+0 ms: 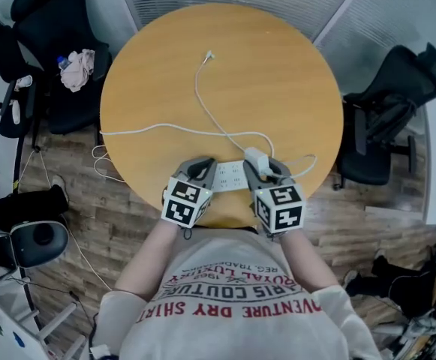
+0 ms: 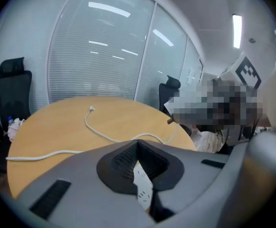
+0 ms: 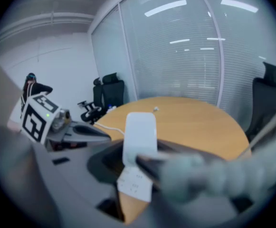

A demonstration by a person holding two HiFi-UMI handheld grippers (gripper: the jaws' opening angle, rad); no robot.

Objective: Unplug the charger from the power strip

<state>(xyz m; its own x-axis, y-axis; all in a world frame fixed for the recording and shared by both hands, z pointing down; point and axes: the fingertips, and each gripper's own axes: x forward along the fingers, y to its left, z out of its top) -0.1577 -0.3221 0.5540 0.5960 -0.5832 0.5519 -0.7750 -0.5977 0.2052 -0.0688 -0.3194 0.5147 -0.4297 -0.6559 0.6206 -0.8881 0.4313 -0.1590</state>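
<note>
Table (image 1: 278,73) of round tan wood filled mid-frame; white plastic power strip (image 1: 231,177) showed at its lower edge, left gripper (image 1: 201,169) clenched on it. Boxy white charger (image 1: 256,157) seemed light, rigid, slick; right gripper (image 1: 266,169) grasped its sides.

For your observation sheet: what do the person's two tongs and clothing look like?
The left tongs and right tongs are grey with dark pads; each carries a white cube with black square markers. The T-shirt is white with red print.
</note>
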